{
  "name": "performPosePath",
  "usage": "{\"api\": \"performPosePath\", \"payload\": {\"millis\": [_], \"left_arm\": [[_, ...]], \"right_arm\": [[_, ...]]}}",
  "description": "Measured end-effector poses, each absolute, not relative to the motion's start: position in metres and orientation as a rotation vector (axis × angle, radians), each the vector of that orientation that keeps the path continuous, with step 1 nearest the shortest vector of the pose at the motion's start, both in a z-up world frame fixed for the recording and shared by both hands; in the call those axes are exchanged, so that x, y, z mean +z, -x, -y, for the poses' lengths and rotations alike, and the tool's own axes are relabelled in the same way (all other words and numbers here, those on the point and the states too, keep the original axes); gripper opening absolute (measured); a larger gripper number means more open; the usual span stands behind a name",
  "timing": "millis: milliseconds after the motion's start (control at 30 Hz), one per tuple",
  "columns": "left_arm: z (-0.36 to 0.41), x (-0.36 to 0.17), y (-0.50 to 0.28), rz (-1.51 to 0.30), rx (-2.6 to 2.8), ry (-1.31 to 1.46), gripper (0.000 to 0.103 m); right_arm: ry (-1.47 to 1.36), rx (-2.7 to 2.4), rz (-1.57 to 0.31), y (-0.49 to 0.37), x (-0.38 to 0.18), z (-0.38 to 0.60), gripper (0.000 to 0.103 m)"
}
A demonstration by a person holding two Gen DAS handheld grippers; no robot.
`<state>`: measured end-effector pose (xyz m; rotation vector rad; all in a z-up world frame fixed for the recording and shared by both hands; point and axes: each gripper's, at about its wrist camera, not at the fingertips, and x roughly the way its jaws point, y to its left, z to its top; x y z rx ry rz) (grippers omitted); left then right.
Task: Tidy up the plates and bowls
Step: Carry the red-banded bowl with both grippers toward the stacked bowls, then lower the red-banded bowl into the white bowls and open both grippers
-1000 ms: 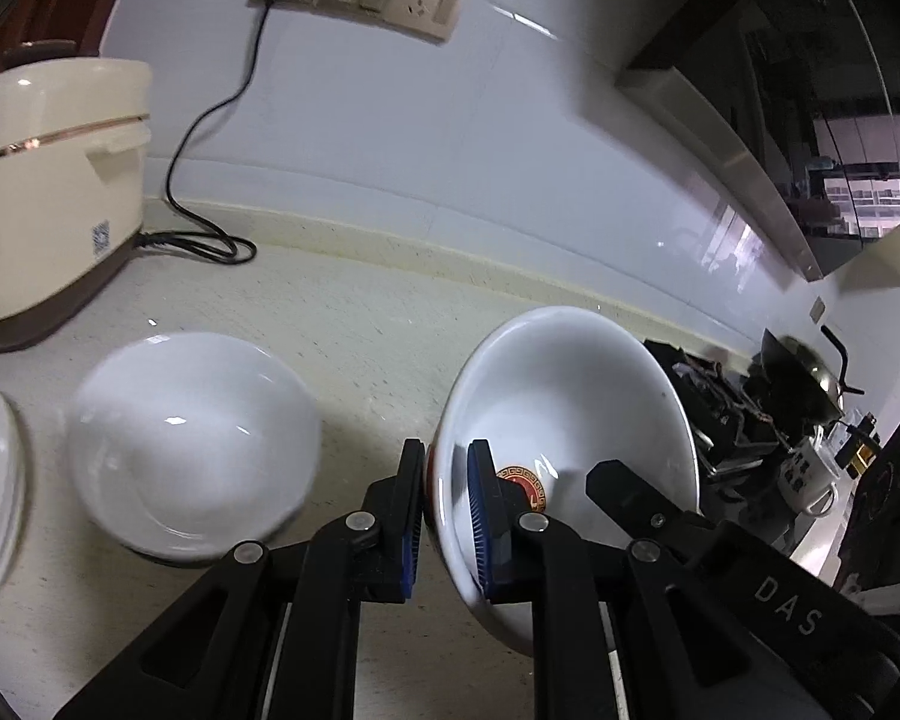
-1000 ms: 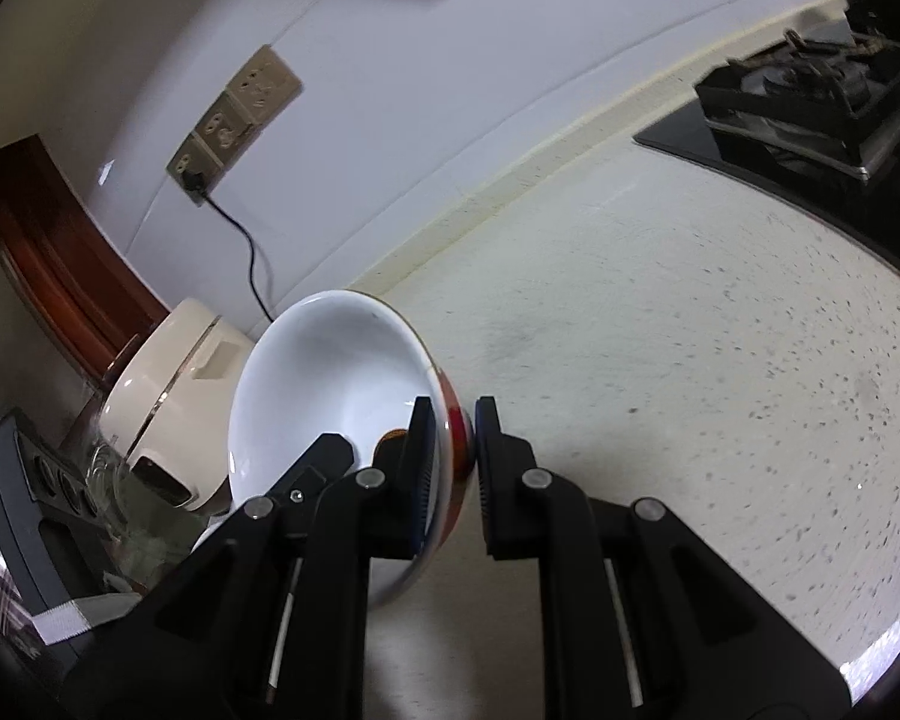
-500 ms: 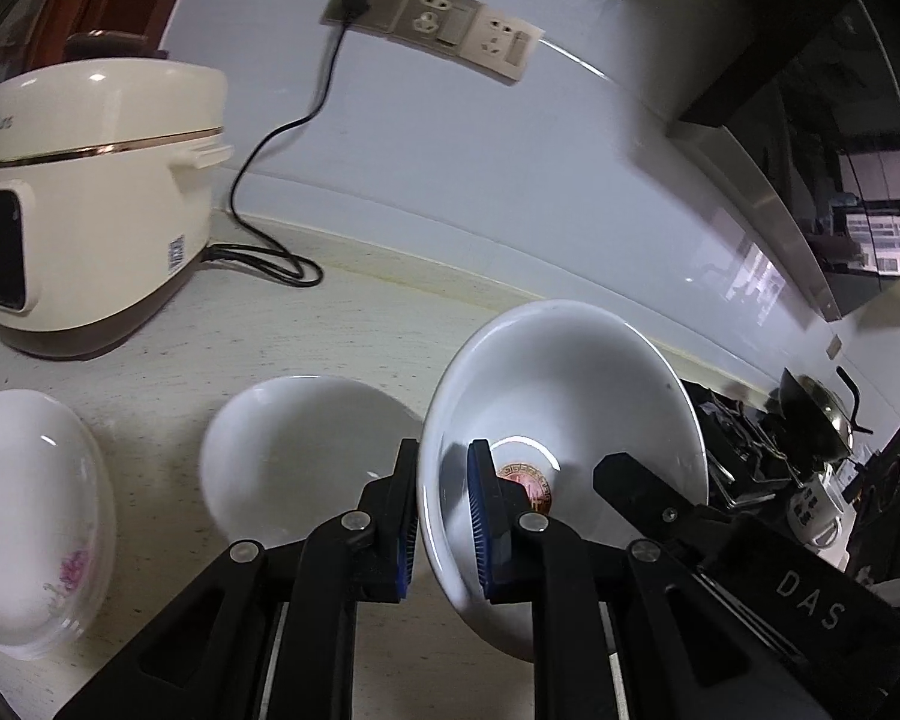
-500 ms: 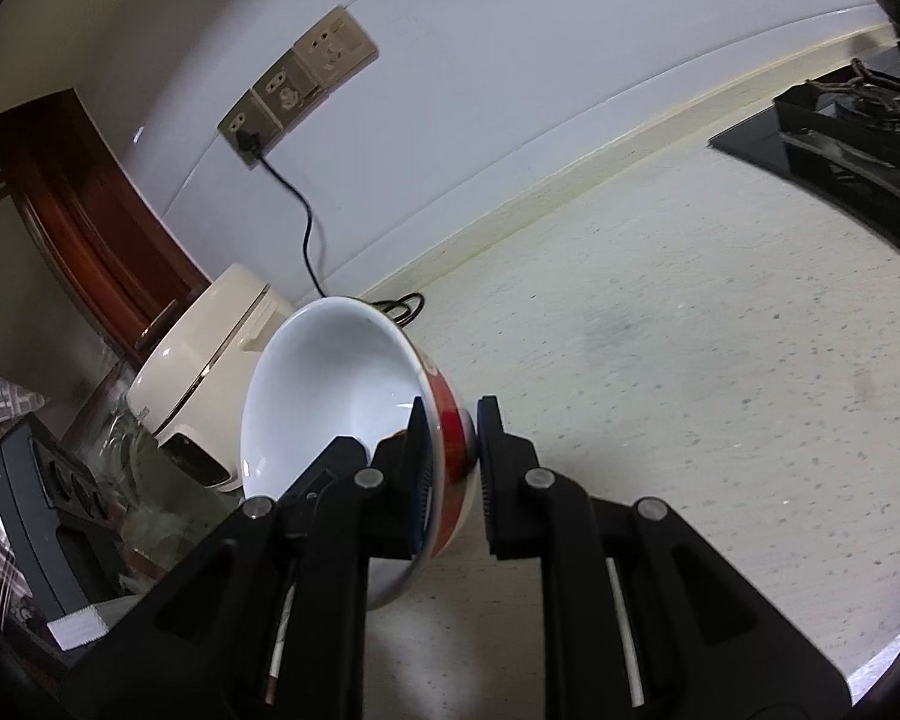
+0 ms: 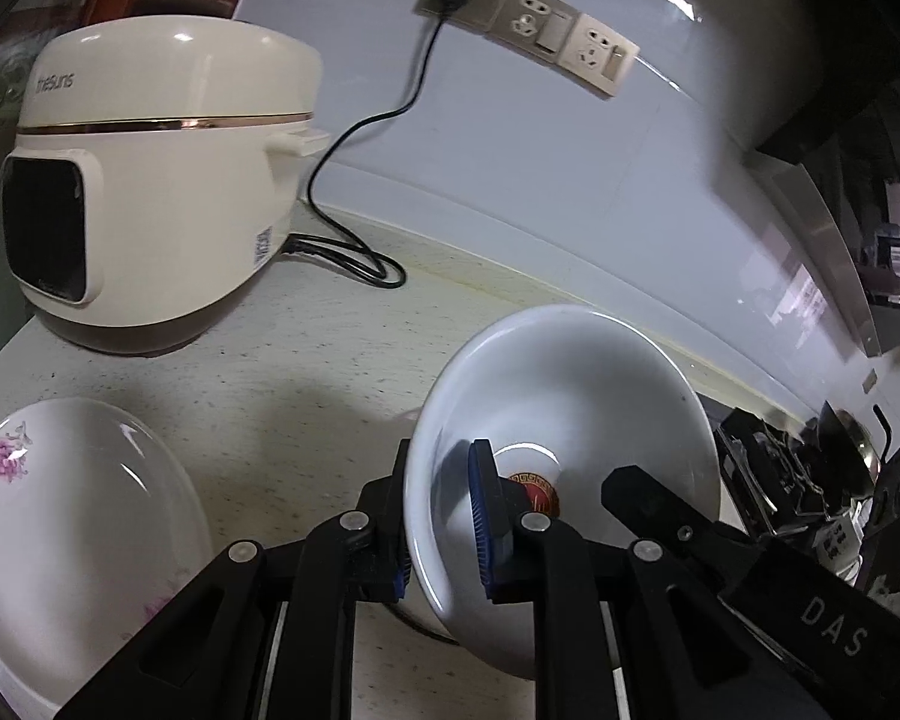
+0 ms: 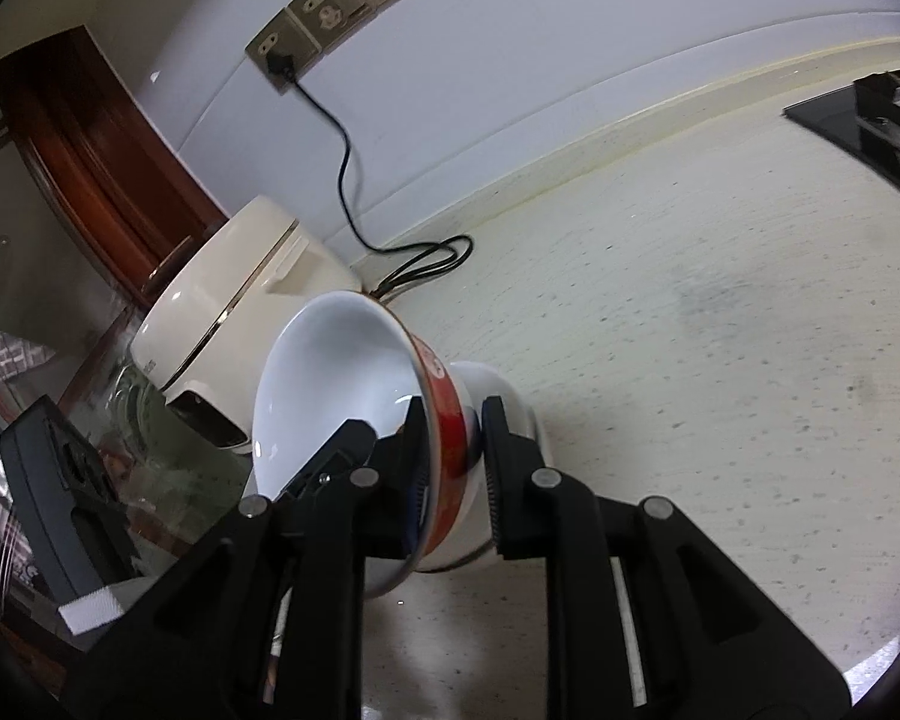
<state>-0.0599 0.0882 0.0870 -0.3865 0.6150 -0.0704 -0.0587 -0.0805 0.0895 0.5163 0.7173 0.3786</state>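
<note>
While left gripper [image 5: 438, 519] clamps bowl [image 5: 570, 396] rim, right gripper [image 6: 453, 462] jaws opening astride it.

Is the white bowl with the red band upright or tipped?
Tipped. The white bowl with the red band opens sideways toward the cream rice cooker, above another white bowl.

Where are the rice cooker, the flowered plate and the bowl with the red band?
rice cooker [image 5: 168, 192]: left wrist view, front of its cream body.
flowered plate [image 5: 72, 516]: left wrist view, its white middle.
red-banded bowl [image 6: 336, 384]: right wrist view, white inside.

Home kitchen, speckled countertop [image 5: 306, 360], rice cooker [image 5: 150, 192], wall sockets [image 5: 534, 30], gas hob [image 6: 888, 120]
</note>
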Motion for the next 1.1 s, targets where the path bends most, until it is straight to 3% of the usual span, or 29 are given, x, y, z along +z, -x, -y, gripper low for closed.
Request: {"api": "performPosePath", "payload": {"millis": [400, 567, 967, 1067, 1100], "left_arm": [[-0.083, 0.076, 0.052, -0.676, -0.059, 0.329, 0.017], [-0.083, 0.077, 0.053, -0.666, -0.026, 0.3, 0.022], [-0.084, 0.073, 0.051, -0.654, -0.045, 0.304, 0.022], [-0.081, 0.073, 0.051, -0.654, -0.037, 0.288, 0.023], [-0.08, 0.073, 0.051, -0.648, -0.041, 0.283, 0.029]], "right_arm": [[-0.489, 0.34, -0.801, 0.053, 0.076, 0.074, 0.023], [-0.484, 0.336, -0.79, 0.054, 0.077, 0.074, 0.027], [-0.465, 0.326, -0.746, 0.06, 0.08, 0.075, 0.031], [-0.473, 0.314, -0.708, 0.064, 0.083, 0.078, 0.044], [-0.464, 0.304, -0.687, 0.066, 0.086, 0.079, 0.054]]}}
